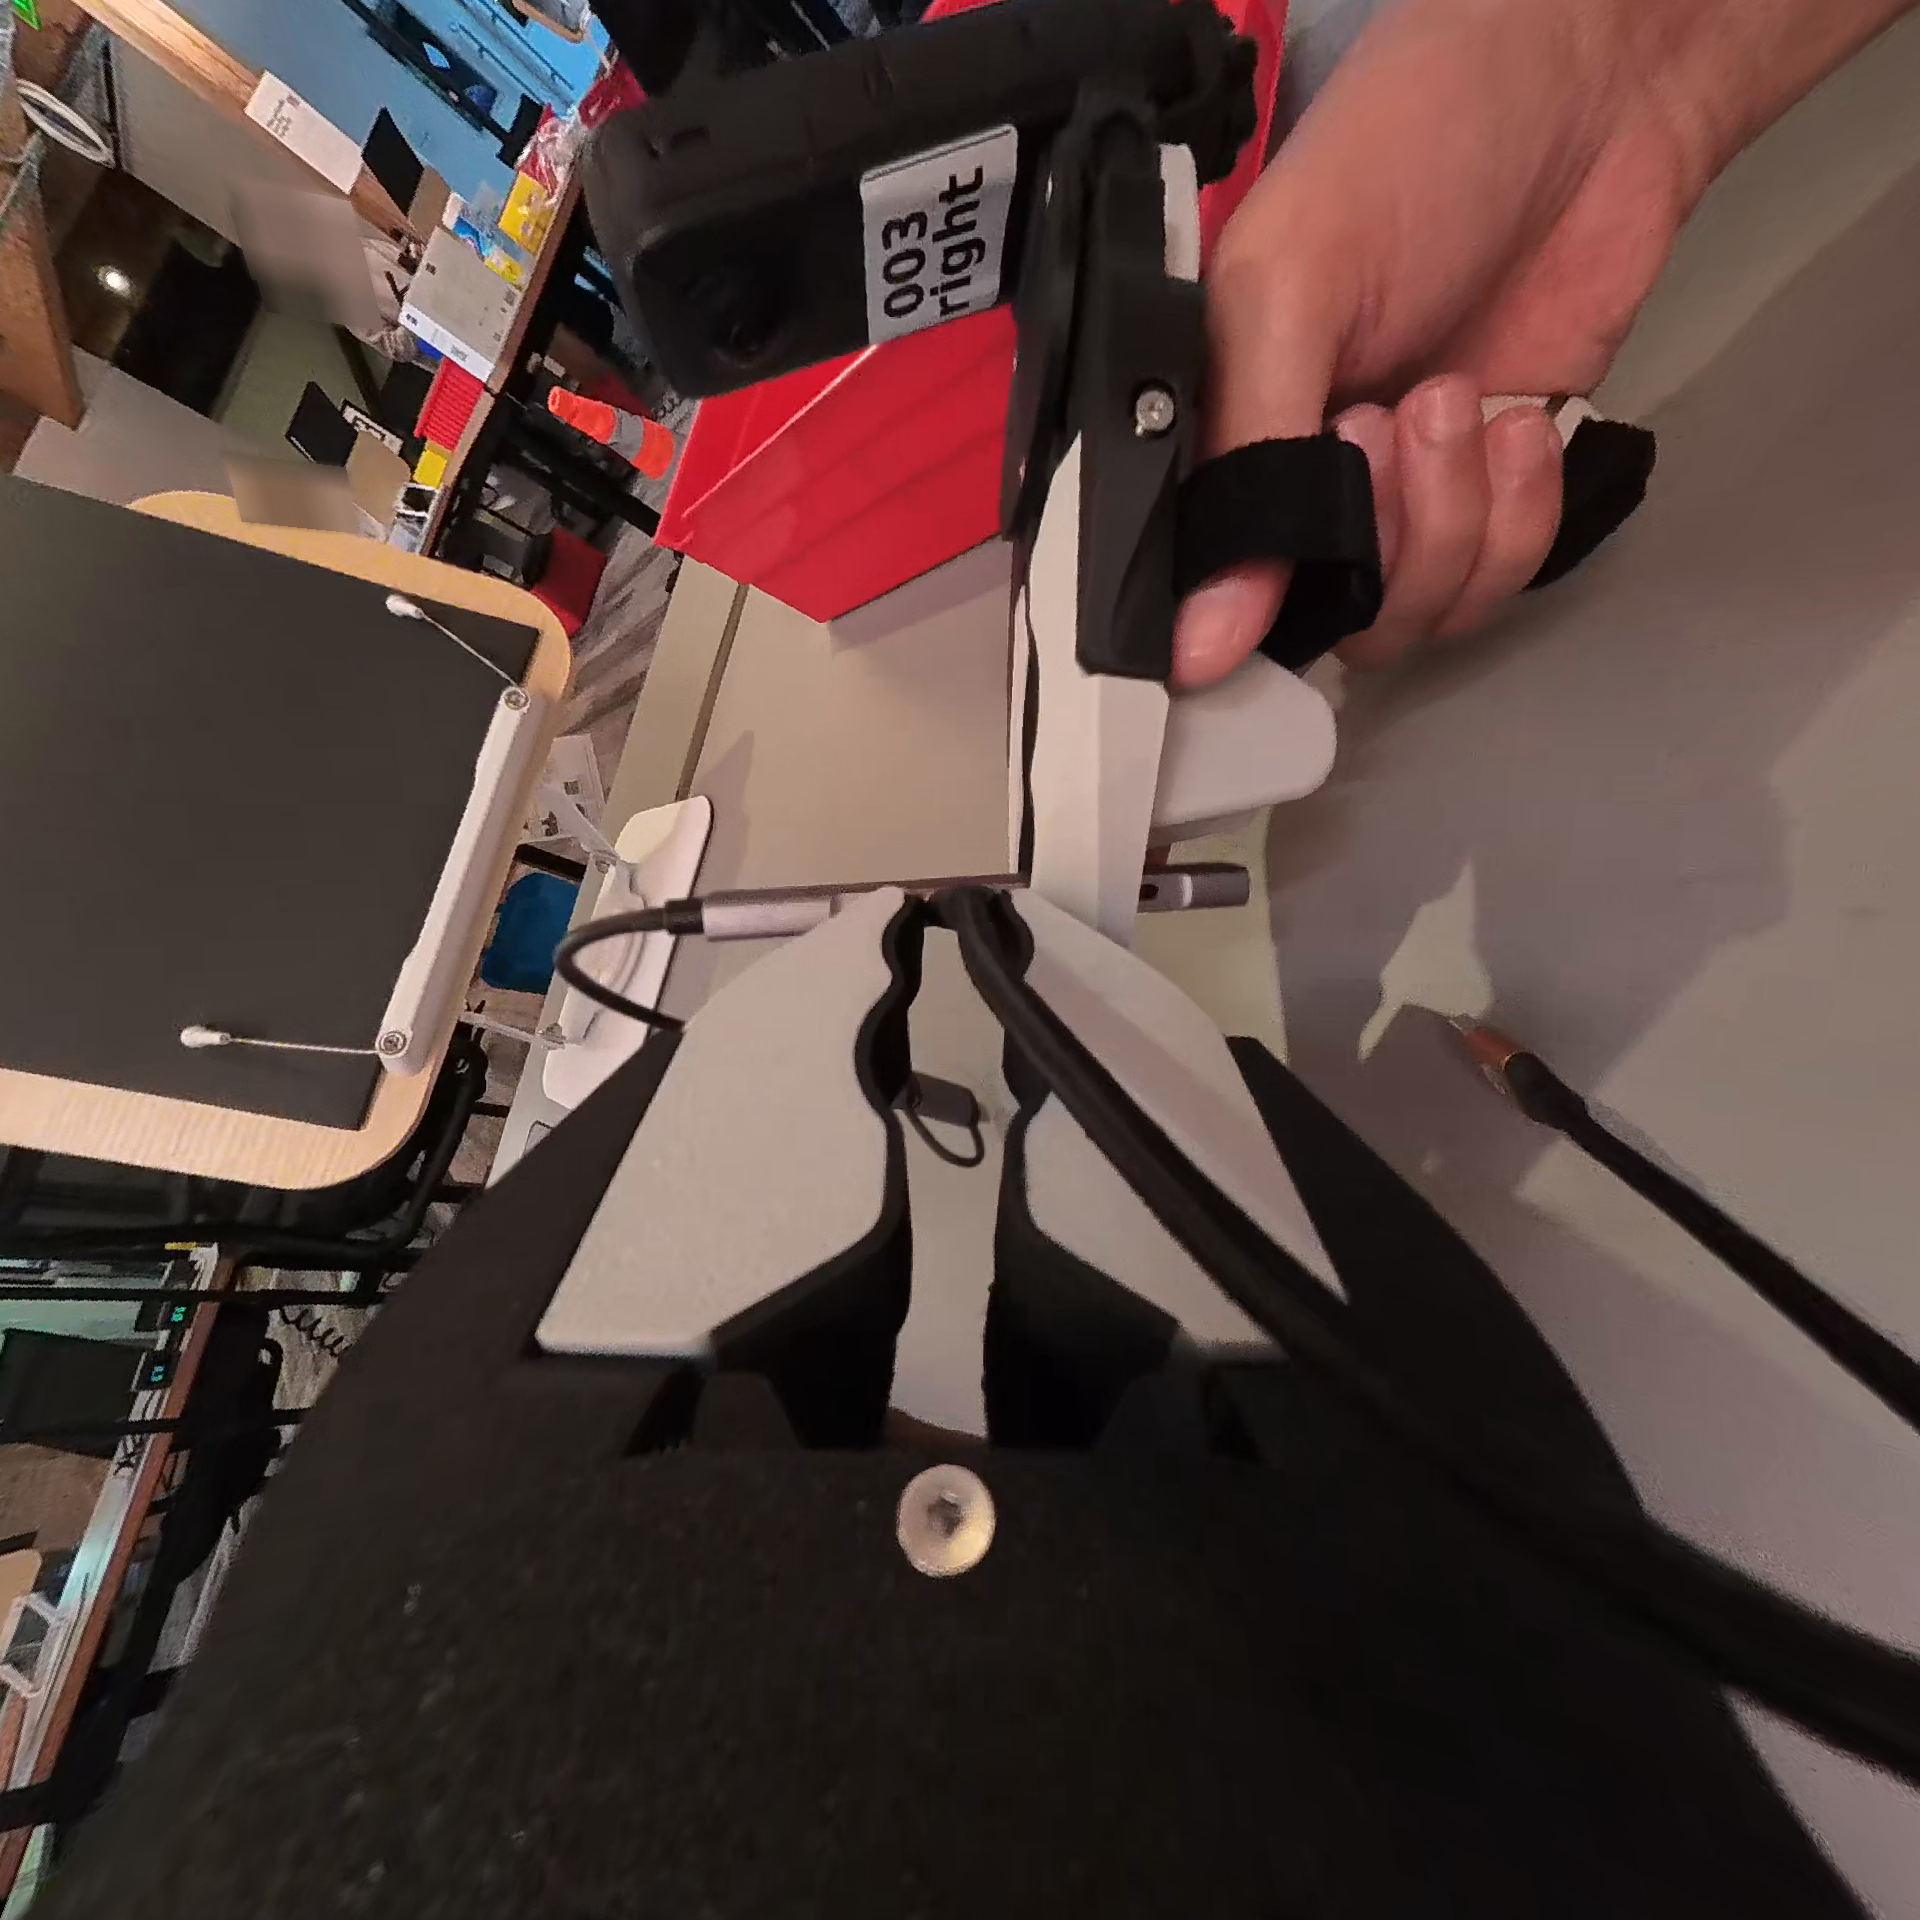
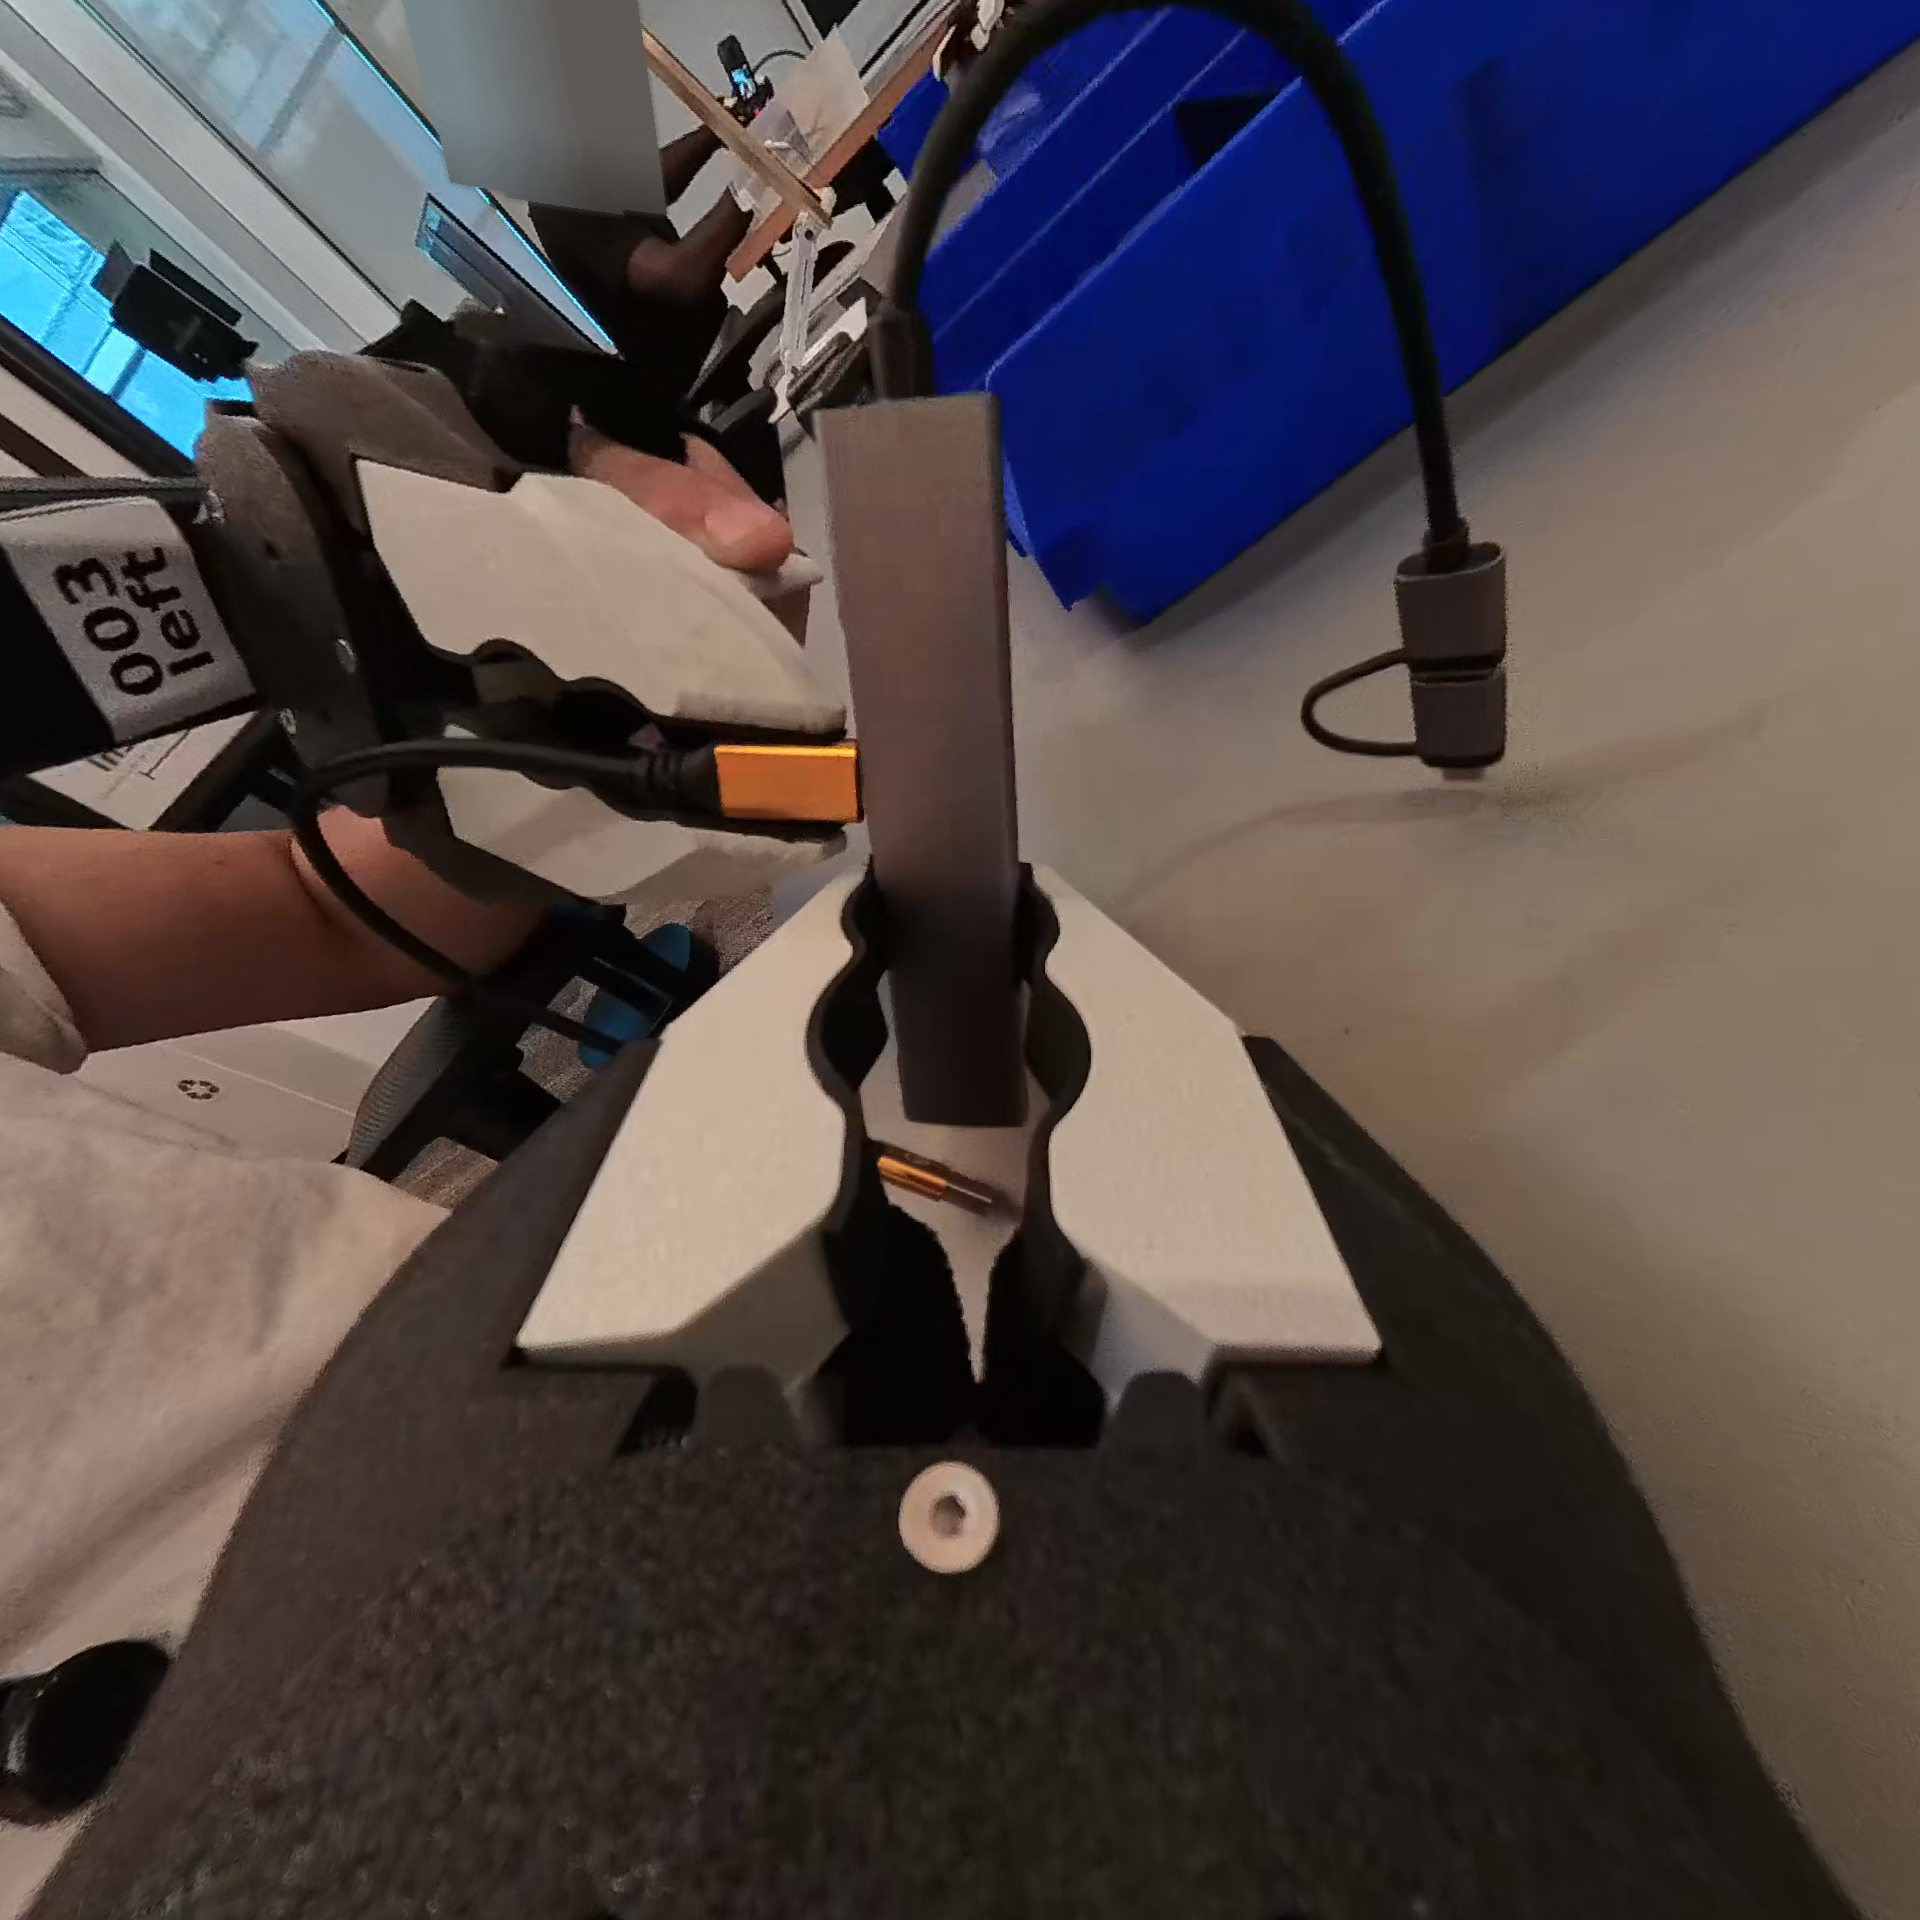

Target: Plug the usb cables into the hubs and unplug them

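- The right gripper [image 2: 951,914] clamps a flat dark-grey metal hub [image 2: 925,665], holding it upright above the grey table [image 2: 1558,1039].
- The left gripper [image 2: 831,779] pinches an orange metal plug [image 2: 790,781] on a black cable [image 2: 468,764], the plug's tip touching the hub's side.
- The hub's own short cable [image 2: 1392,260] loops beside blue plastic bins [image 2: 1247,312].

A white label [image 1: 938,241] with black lettering sits on the side of the camera mounted to the right gripper [image 1: 1195,873]. A similar white label [image 2: 135,623] sits on the left gripper [image 2: 821,779]. A small recycling mark [image 2: 197,1088] is printed on a white surface behind the forearm.
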`<state>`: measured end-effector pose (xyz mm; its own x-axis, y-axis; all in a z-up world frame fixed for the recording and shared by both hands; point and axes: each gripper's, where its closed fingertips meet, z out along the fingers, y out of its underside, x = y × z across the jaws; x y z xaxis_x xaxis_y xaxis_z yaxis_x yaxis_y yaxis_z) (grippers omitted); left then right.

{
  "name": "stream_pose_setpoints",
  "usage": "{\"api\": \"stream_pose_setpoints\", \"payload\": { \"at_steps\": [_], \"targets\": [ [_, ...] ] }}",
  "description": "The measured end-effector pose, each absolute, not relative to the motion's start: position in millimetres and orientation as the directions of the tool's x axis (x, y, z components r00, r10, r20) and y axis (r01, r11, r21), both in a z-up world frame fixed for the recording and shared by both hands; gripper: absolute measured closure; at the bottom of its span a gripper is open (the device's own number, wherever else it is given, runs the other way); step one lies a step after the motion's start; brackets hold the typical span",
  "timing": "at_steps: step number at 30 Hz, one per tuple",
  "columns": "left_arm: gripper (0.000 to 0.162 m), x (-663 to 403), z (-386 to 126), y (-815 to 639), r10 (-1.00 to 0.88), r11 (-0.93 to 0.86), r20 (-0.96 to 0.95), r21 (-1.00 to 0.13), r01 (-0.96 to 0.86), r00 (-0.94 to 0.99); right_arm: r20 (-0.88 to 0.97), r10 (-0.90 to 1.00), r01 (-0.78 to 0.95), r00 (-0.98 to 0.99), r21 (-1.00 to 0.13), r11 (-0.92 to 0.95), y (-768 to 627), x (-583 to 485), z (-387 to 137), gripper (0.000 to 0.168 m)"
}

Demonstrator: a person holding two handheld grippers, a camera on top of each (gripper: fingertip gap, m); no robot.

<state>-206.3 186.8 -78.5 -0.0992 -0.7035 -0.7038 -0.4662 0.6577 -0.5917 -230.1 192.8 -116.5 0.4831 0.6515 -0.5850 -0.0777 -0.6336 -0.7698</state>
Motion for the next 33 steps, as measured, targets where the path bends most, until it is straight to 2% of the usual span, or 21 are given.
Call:
{"api": "stream_pose_setpoints", "payload": {
  "at_steps": [12,20,25,33],
  "targets": [
    [0.150,-206.5,-81.6,193.6,-0.609,0.702,-0.789,-0.487,-0.519,-0.083,-0.555,0.614,-0.102,0.561,-0.782,-0.615,204.1,-224.9,-120.4,0.147],
    [0.150,-205.8,-79.3,195.0,-0.592,0.703,-0.803,-0.475,-0.529,-0.066,-0.532,0.602,-0.099,0.596,-0.793,-0.602,207.3,-222.2,-120.5,0.147],
    [0.151,-206.1,-80.1,193.8,-0.553,0.723,-0.829,-0.426,-0.544,-0.085,-0.517,0.602,-0.087,0.608,-0.797,-0.598,207.1,-220.7,-121.9,0.147],
    [0.151,-206.1,-78.4,192.5,-0.599,0.697,-0.798,-0.482,-0.530,-0.062,-0.535,0.597,-0.102,0.598,-0.790,-0.605,207.1,-220.7,-120.5,0.147]
  ]
}}
